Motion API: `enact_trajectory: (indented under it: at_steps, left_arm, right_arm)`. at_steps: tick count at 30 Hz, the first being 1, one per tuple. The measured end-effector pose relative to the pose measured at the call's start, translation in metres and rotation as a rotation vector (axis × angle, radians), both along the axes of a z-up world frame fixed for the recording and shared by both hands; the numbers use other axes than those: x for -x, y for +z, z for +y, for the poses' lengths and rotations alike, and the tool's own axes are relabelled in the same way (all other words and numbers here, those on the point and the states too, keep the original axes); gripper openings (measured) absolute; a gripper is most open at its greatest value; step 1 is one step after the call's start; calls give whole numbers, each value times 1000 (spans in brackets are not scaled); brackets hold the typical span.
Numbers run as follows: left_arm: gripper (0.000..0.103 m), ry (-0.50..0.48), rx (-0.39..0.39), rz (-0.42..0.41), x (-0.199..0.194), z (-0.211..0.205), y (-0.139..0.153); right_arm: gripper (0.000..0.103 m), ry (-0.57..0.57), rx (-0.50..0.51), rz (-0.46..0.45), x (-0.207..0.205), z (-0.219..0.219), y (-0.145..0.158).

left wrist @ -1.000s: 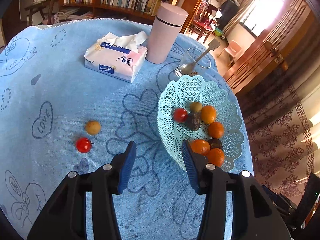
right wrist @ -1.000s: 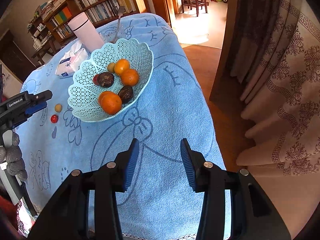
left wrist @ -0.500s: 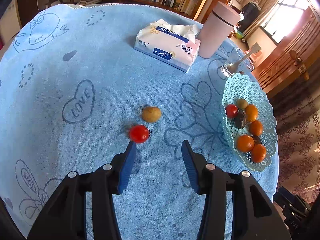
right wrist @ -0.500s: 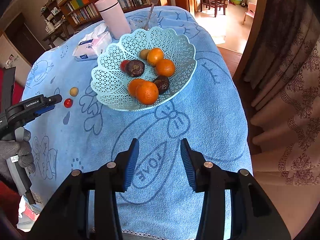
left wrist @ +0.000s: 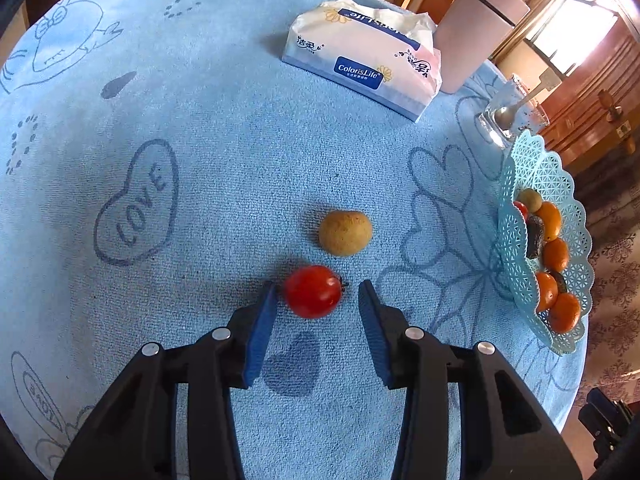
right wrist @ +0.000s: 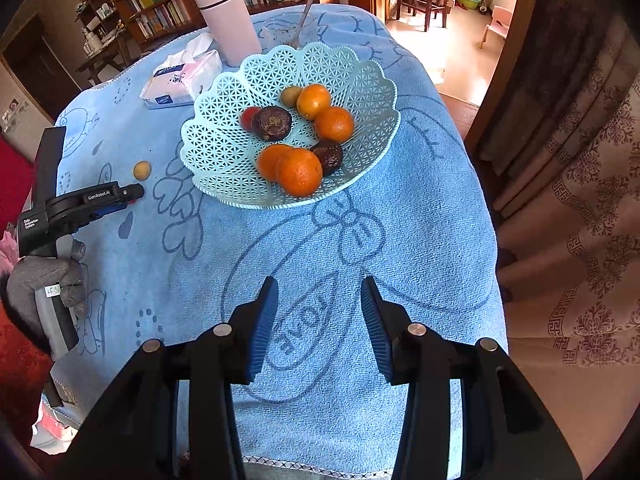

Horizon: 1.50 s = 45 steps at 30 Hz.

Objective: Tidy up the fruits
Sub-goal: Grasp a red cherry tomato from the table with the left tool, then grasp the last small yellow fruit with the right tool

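Lying between the closing, not yet touching jaws of the left hand-held gripper (left wrist: pixel 318 294) (nearer its left pad): 1 tomato (left wrist: pixel 313 291).

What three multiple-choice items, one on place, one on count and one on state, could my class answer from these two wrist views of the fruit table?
1. Where does the red tomato lie?
A. In the basket
B. On the blue cloth, between the left gripper's fingers
C. On top of the tissue pack

2. How many oranges are in the basket?
A. Two
B. Four
C. Six

3. What is the state of the right gripper?
A. Open, holding nothing
B. Shut on an orange
C. Shut on the spoon

Answers:
1 B: the left wrist view shows the tomato on the blue cloth, with the left gripper straddling it and a gap at the right pad.
2 B: the right wrist view shows four oranges among the darker fruits.
3 A: only cloth shows between its pads.
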State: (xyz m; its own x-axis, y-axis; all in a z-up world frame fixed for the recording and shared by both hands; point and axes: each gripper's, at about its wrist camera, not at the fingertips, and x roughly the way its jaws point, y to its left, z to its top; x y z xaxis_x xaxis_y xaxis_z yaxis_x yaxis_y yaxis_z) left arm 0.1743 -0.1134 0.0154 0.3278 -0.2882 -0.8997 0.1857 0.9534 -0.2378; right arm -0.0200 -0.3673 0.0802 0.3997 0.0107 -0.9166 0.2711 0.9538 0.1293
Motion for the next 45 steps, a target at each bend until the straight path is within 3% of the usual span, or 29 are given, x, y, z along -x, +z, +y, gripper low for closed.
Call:
enact_trajectory:
  at_steps: [5,13,21,22,24,25,32,40,45]
  left_arm:
    - [30,-9,9,0,-3,5,4]
    - [30,34,17,-36,14,41,32]
    - [30,90,16,-62,44,88,60]
    - [30,100,15,-62,50,95,62]
    - [30,128,20,-57,60,110,66]
    - [30,144,25,-53,64,116,67]
    - [30,219,-2,-27,95,158,68]
    - [30,270,-9,-13,111,190,67]
    - [30,267,-9,-17,115,196,68]
  right_arm:
    - [44,41,2,5,-10,15,-2]
    - [44,149,-28,-17,-43,52,1]
    - [44,299,-84,-63,-100,113,7]
    - [44,317,-89,-64,-109,121,5]
    - [58,341,-97,-64,-126,135,1]
    - [59,351,-100,-63,-134,141,-2]
    - [59,399,-69,-37,-184,174,-26]
    - [58,364,-44,33,-219,182,-61]
    - [51,373,-43,51,-227,191,-70]
